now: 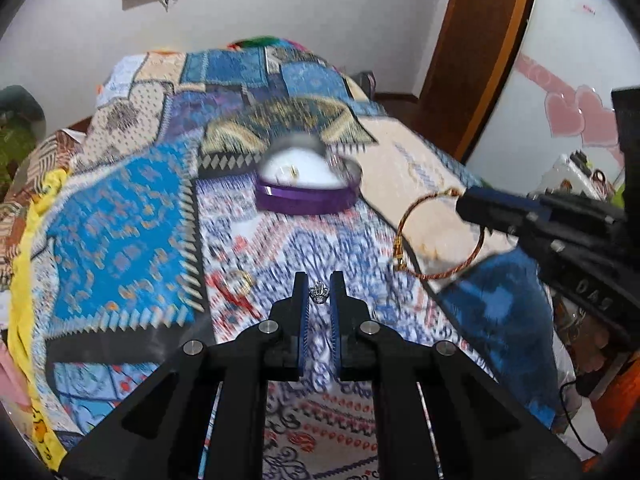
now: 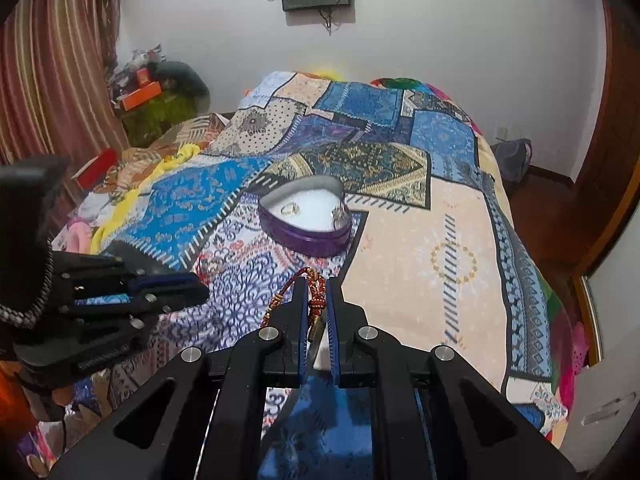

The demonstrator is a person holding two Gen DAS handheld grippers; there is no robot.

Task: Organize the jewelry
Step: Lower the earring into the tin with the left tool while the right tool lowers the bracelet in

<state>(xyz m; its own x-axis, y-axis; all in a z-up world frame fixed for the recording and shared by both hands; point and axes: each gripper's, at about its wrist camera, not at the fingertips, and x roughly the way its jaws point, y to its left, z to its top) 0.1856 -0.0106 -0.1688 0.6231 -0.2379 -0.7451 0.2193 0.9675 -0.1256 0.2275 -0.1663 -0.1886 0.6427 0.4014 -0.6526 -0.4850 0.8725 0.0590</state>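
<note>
Over a patchwork bedspread [image 2: 420,240], the left gripper [image 1: 319,294] pinches a small silver ring [image 1: 320,293], and the right gripper [image 2: 318,300] clamps a red-and-gold cord bracelet [image 1: 436,236]. A purple heart-shaped box [image 2: 306,222] sits mid-bed, white-lined, holding two rings.

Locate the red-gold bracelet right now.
The bracelet hangs from the shut right tool, above the bedspread and nearer the camera than the purple heart box; in the left wrist view it is at right.
</note>
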